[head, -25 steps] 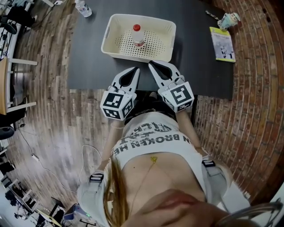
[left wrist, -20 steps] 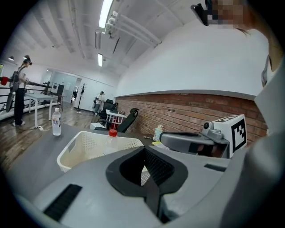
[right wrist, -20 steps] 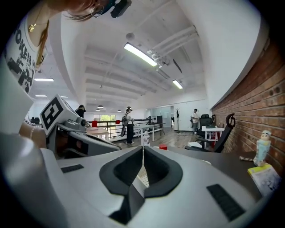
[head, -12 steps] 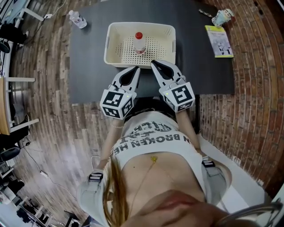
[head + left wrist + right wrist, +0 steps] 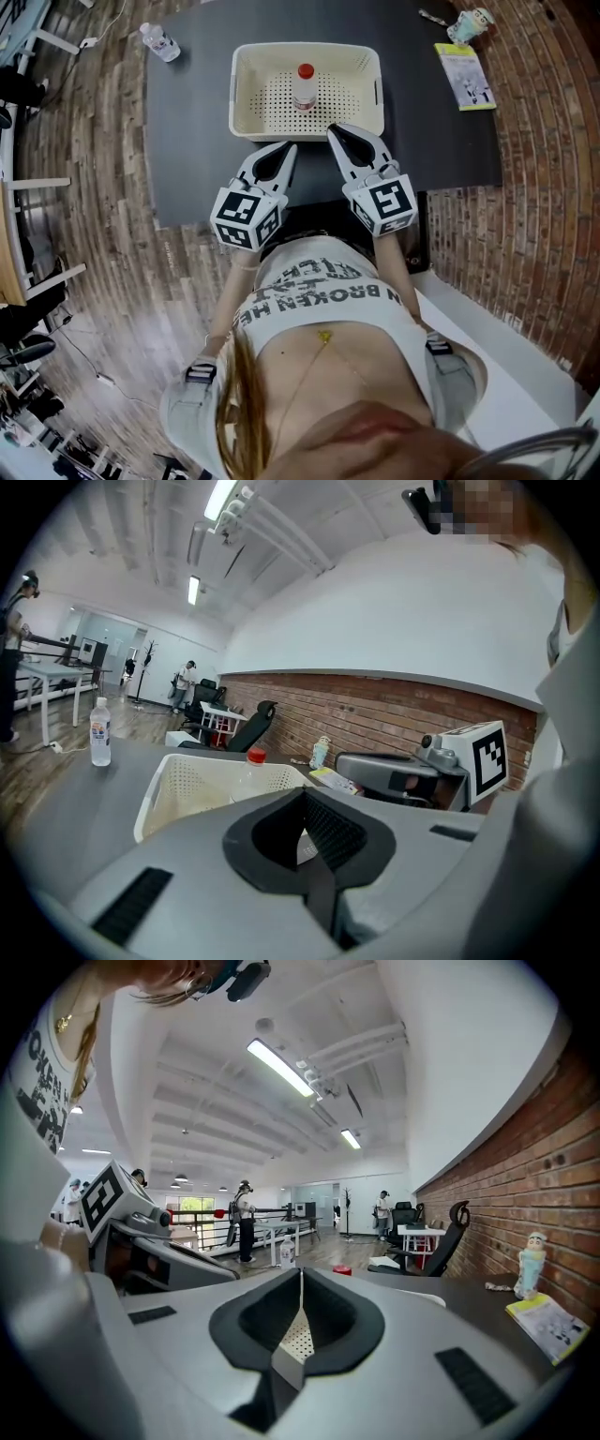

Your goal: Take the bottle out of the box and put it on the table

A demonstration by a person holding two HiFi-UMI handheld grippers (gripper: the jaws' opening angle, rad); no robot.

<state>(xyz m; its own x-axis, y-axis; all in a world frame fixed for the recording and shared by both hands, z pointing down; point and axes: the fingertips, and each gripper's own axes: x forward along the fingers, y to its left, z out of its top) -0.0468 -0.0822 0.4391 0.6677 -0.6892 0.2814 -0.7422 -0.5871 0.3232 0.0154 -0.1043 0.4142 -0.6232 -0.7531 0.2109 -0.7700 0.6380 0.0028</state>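
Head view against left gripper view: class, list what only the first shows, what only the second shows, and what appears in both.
Only the head view shows the print on the person's shirt and the dark table seen from above. Only the left gripper view shows the ceiling lights and people standing far across the room. Both show the cream box with the red-capped bottle upright inside, a second bottle near the table's far corner, the yellow booklet, and the right hand-held gripper with its marker cube.
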